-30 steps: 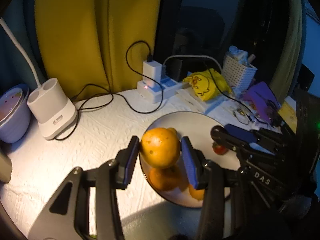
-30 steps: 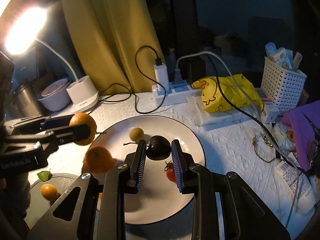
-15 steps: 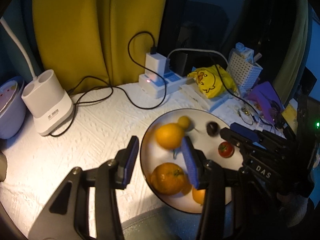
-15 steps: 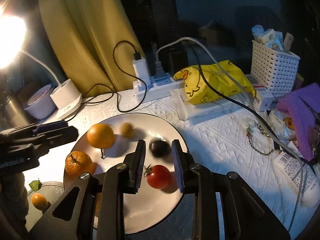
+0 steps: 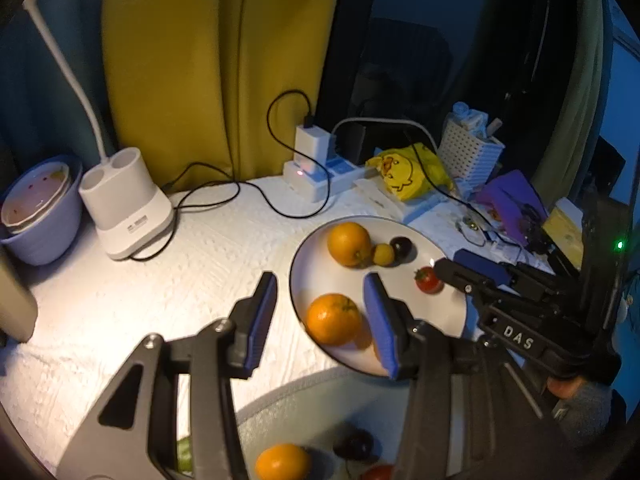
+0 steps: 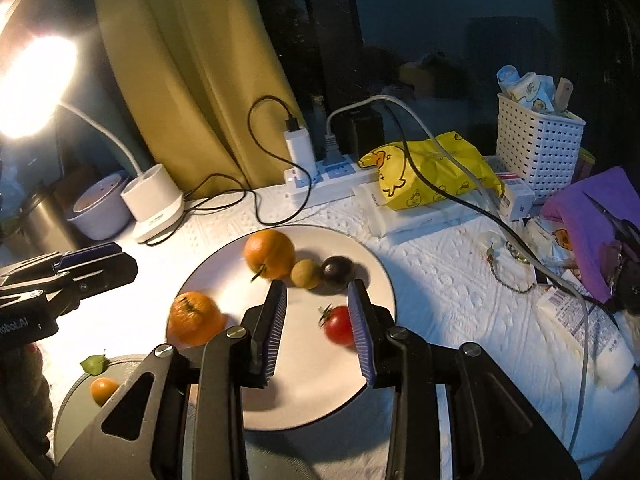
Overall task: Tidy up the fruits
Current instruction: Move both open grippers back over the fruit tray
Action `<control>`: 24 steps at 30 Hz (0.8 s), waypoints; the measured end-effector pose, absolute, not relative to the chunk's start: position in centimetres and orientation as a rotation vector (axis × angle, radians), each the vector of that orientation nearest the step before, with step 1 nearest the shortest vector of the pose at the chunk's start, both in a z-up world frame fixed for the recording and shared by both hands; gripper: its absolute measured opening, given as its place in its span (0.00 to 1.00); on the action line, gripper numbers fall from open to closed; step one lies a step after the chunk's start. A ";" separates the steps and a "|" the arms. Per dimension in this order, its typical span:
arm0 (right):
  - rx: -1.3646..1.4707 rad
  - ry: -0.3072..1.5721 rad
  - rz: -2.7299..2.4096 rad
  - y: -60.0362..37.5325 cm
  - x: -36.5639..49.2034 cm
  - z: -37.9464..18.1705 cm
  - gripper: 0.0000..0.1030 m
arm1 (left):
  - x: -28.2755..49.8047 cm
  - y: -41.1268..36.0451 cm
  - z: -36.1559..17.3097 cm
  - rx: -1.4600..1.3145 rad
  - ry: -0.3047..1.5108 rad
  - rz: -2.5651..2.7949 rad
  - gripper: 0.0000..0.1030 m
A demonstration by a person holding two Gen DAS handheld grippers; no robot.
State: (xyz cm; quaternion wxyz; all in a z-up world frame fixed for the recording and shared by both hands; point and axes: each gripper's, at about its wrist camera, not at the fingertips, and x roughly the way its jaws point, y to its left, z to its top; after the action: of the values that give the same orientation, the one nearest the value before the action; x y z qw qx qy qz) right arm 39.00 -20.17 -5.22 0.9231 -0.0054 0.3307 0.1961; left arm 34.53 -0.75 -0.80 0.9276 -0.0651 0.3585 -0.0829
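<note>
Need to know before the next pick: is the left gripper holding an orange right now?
No. The left gripper is open and empty; both oranges lie on the white plate.

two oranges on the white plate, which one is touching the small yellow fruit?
The far orange, at the plate's back edge: it sits against the small yellow fruit. The near orange lies alone by the left rim.
</note>
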 end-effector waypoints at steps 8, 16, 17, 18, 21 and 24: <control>-0.027 0.688 0.424 -19.1 35.8 -5.0 0.33 | 31.2 0.1 -0.4 -0.148 0.713 -0.170 0.45; -0.047 0.690 0.429 -18.5 32.5 -4.6 0.33 | 28.0 1.1 -0.6 -0.171 0.699 -0.169 0.45; -0.050 0.691 0.429 -18.4 32.2 -4.6 0.33 | 27.6 1.3 -0.7 -0.173 0.698 -0.168 0.45; -0.054 0.693 0.432 -18.2 31.7 -4.6 0.33 | 27.2 1.4 -0.7 -0.177 0.698 -0.168 0.45; -0.063 0.698 0.437 -17.9 30.6 -4.7 0.33 | 26.1 1.8 -1.0 -0.182 0.697 -0.168 0.45; -0.073 0.705 0.441 -17.4 29.7 -4.9 0.33 | 25.2 2.2 -1.4 -0.188 0.699 -0.165 0.45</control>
State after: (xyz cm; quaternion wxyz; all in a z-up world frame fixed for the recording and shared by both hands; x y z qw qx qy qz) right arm 29.68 -17.42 -4.92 0.9141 -0.0354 0.3426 0.2142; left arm 25.17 2.20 -1.42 0.9319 -0.0919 0.3415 -0.0806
